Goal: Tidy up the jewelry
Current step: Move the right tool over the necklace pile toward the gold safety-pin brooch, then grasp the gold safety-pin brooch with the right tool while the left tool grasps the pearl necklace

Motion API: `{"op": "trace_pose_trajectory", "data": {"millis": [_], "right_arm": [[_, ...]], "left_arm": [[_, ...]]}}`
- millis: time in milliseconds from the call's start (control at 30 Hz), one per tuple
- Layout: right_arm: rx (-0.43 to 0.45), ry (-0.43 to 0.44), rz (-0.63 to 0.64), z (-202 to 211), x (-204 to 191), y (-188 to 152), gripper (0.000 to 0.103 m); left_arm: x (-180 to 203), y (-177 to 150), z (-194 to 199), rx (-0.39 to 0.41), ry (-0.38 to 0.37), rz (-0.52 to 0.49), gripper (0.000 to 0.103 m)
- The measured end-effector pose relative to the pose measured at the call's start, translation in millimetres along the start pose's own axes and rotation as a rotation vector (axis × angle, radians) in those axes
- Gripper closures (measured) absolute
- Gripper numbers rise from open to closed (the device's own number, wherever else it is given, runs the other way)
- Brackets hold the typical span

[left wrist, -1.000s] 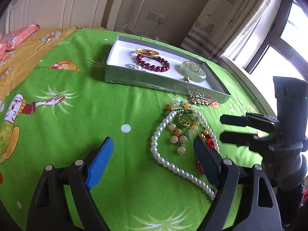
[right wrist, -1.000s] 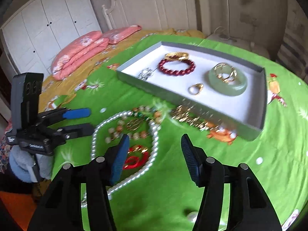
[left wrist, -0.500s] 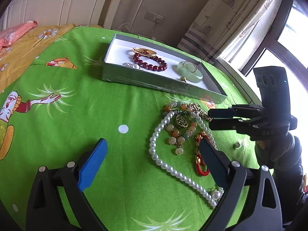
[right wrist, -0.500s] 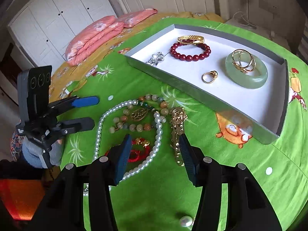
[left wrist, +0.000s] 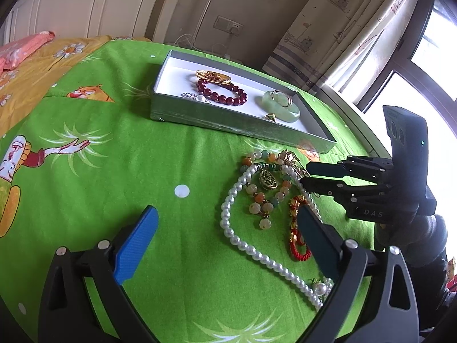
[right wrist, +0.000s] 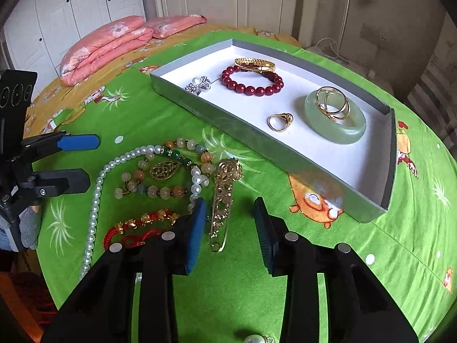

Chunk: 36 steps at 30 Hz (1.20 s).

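Note:
A gold brooch pin (right wrist: 227, 177) lies on the green cloth, its lower half between the fingers of my right gripper (right wrist: 229, 203). The jaws are closing and the pads stand clear of the pin on both sides. In the left wrist view the right gripper (left wrist: 307, 176) reaches in over the pile from the right. My left gripper (left wrist: 227, 211) hangs wide open above the cloth with nothing gripped. A pearl necklace (right wrist: 95, 194), a mixed-bead bracelet (right wrist: 160, 192) and a red cord bracelet (right wrist: 137, 226) lie left of the pin. The grey tray (right wrist: 228, 121) sits behind.
The tray holds a red bead bracelet (right wrist: 251, 82), a gold bangle (right wrist: 254, 64), a jade bangle (right wrist: 354, 131) with gold rings on it, one gold ring (right wrist: 281, 121) and a silver brooch (right wrist: 198, 84). A loose pearl (right wrist: 252, 338) lies near me. Pink pillows (right wrist: 114, 43) sit far back.
My right gripper came down over the gold brooch pin and its jaws narrowed around it. My left gripper's jaws spread a little wider and it stayed in place.

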State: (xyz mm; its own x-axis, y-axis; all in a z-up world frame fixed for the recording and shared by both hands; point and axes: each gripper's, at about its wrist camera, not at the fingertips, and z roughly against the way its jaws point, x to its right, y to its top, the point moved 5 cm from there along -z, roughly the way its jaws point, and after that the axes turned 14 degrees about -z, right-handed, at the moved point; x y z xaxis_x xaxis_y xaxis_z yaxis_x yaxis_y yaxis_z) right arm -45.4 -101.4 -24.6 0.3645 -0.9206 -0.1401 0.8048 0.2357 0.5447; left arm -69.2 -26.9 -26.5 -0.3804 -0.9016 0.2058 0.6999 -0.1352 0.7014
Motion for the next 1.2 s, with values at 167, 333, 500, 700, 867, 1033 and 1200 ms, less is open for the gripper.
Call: {"op": "trace_pose_trajectory", "data": {"millis": [167,333,500,700,867,1033,1200], "right_arm": [[0.013,-0.019,-0.014,-5,-8,5,0.088],[0.066,-0.029,-0.064,14,0,-10,0.089],[0.135,0.033,-0.164,50,19,-29,0.089],[0.239,0.064,-0.226,90,32,-38,0.089],[0.247,0.1,-0.245,94,33,-44,0.089],[0.239,0.12,-0.259,89,32,-50,0.089],[0.255,0.13,-0.279,93,36,-54,0.089]], "left_arm": [[3,-1,-1,-0.017,0.021,-0.023,0.006],[21,0,-6,-0.061,0.043,-0.129,0.016],[29,5,-17,-0.091,0.044,-0.189,0.026],[14,18,-26,-0.077,0.022,-0.143,0.045],[15,24,-33,-0.08,0.019,-0.175,0.052],[31,25,-37,-0.099,-0.043,-0.267,0.096],[50,31,-16,-0.028,0.008,-0.32,0.096]]}}
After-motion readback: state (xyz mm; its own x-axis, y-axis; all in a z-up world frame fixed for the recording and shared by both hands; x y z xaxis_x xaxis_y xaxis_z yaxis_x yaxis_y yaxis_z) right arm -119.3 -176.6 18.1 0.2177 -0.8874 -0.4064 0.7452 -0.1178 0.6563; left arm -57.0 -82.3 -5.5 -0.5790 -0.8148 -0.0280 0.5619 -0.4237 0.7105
